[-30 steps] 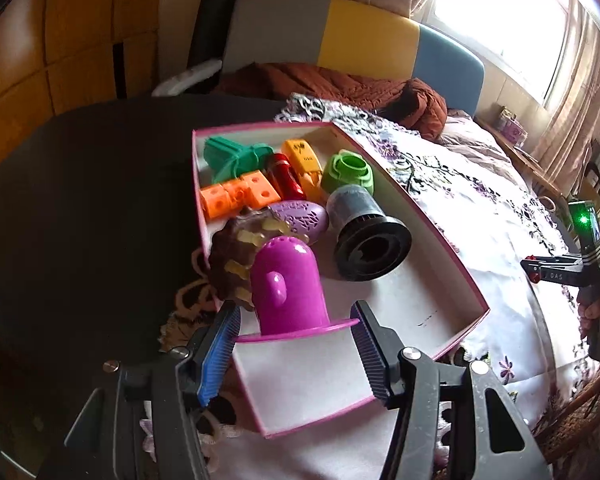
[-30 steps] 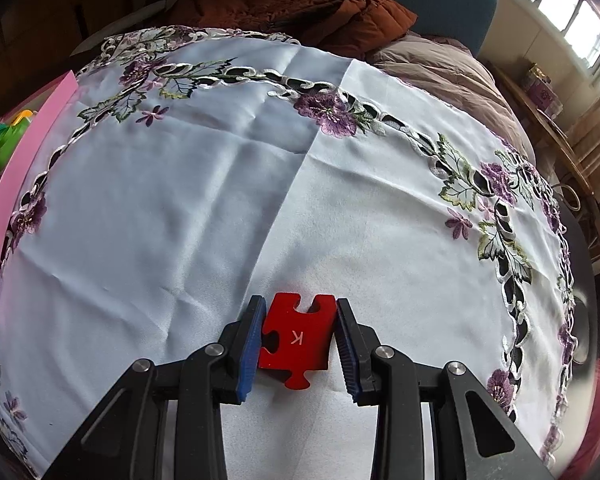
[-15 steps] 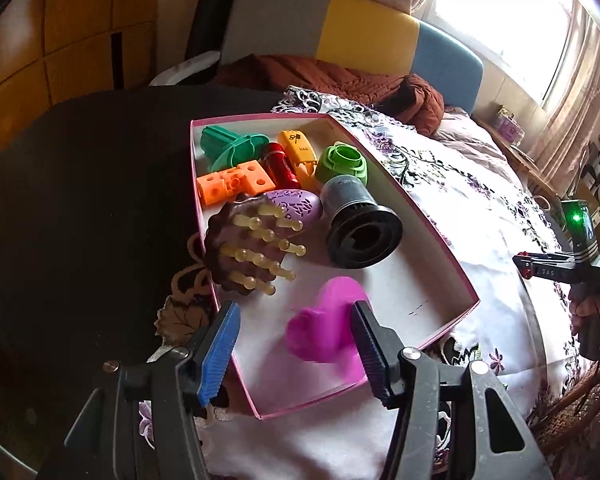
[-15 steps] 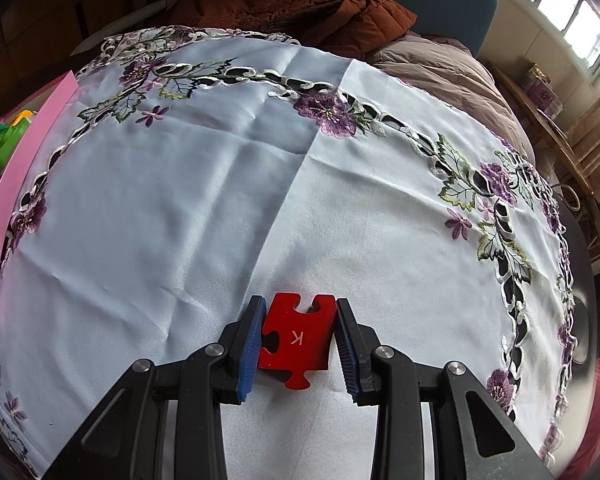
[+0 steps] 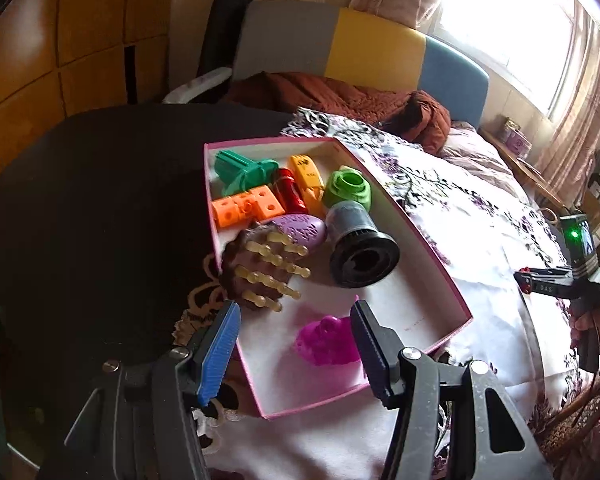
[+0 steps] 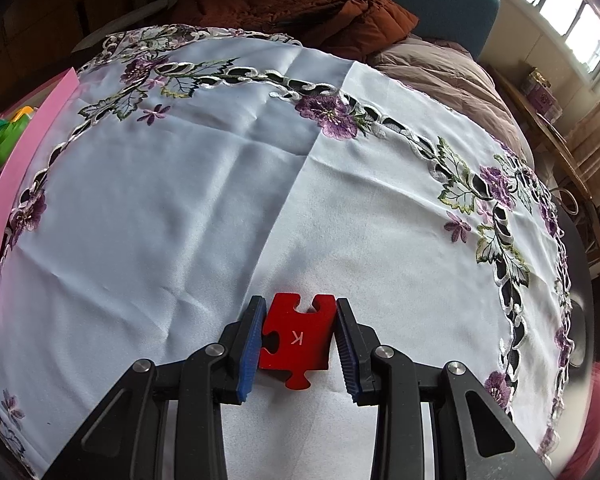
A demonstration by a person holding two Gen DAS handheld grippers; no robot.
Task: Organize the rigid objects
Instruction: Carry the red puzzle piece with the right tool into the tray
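Note:
A pink-rimmed box (image 5: 440, 268) sits on the tablecloth and holds several toys: a magenta plastic piece (image 5: 326, 342) near its front, a black cylinder (image 5: 360, 252), a brown studded piece (image 5: 260, 272), orange blocks (image 5: 246, 208) and green parts (image 5: 348, 190). My left gripper (image 5: 296, 344) is open above the box's near end, and the magenta piece lies loose below it. My right gripper (image 6: 296, 338) is shut on a red puzzle piece (image 6: 298, 338) marked K, low over the white cloth. The right gripper also shows in the left wrist view (image 5: 556, 284).
A white embroidered tablecloth (image 6: 220, 200) with purple flowers covers the round dark table (image 5: 100, 200). The pink box side (image 6: 24, 168) shows at the far left of the right wrist view. A sofa with a brown blanket (image 5: 340, 96) stands behind.
My left gripper let go of the magenta piece, which dropped and came to rest in the box's near end. The gripper drew back a little. The right gripper has not moved.

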